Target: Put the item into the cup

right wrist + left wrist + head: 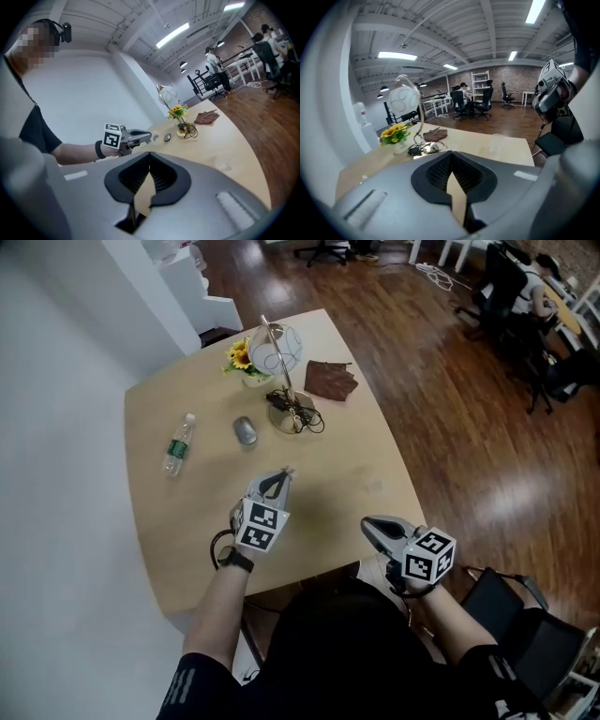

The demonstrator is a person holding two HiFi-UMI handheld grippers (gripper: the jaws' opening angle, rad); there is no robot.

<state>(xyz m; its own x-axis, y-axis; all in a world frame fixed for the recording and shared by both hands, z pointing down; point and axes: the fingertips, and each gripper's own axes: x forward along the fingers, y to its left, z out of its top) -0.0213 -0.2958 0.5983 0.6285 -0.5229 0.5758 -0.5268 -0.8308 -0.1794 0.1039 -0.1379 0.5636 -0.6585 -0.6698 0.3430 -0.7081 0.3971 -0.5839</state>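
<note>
Closed left claw (285, 471) near faint, clear, upright cup (497, 143) on tan table (169, 549).

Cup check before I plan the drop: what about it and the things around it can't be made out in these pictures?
Cup, head view: clear and very small, so any contents are unreadable.
Grey object, head view: too small to identify.
Brown piece, head view: cloth or leather, too small to tell.
Lamp base, head view: dark cables lie over it and hide what is beneath.

Pale tan table (328, 465) — yellow flowers (241, 356), brown cloth (330, 380) (grey mouse (245, 430))
</note>
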